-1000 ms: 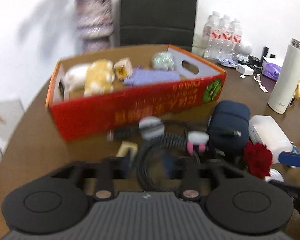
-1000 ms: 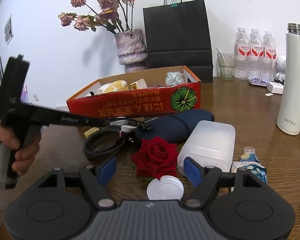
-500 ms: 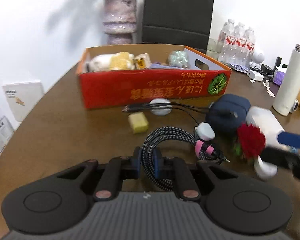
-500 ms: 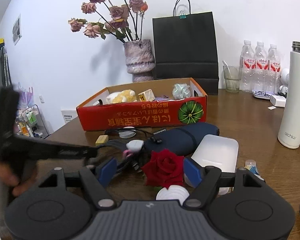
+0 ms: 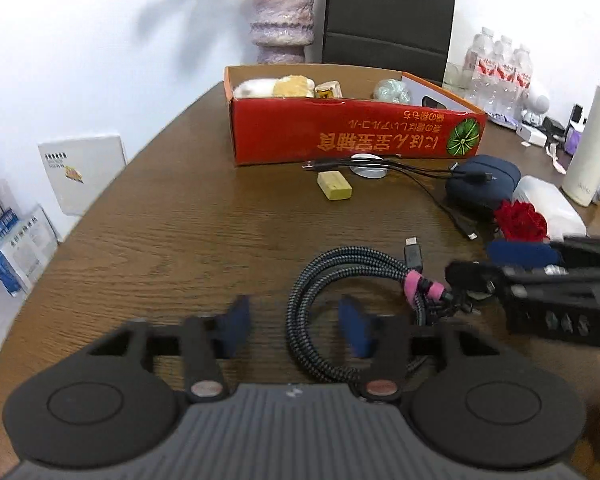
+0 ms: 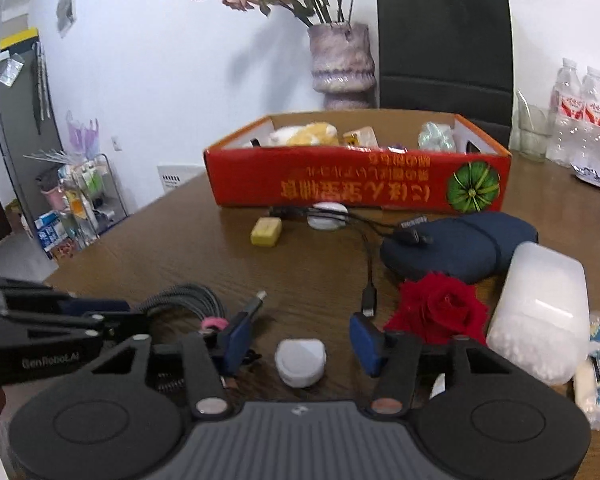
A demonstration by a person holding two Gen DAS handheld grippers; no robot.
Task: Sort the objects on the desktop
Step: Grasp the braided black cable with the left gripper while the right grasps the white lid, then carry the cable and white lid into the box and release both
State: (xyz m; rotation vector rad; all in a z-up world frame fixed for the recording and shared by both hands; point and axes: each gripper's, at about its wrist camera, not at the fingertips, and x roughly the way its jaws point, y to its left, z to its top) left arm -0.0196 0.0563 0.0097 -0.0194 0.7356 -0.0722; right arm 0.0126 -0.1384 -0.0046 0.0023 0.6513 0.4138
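My left tool just let go, jaws spread; the braided cable now lies on the counter. My right tool, narrowing but spread and empty, straddles the white cap.

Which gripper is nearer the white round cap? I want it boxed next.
Right. The white round cap lies between the open right gripper fingers. The left gripper sits farther off, open astride the braided cable.

A coiled black-and-grey braided cable with a pink tie lies flat on the brown surface, well in front of the red box.
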